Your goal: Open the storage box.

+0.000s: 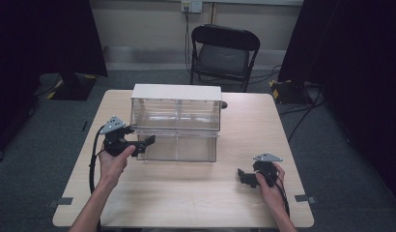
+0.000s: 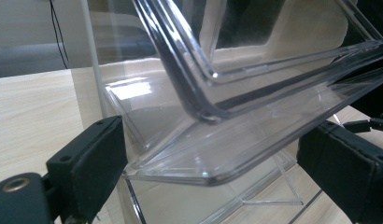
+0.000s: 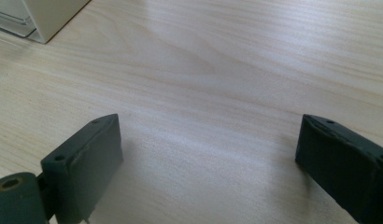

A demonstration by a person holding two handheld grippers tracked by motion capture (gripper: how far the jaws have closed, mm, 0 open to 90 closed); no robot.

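The clear drawer unit [image 1: 176,121] stands mid-table [image 1: 196,193], lower drawer [image 2: 236,140] tilted out. The left gripper [image 1: 147,141] is held at its corner, jaws wide, apparently not gripping. A careless closure could skid the light unit. The right gripper [image 1: 244,178] rests apart, jaws wide.
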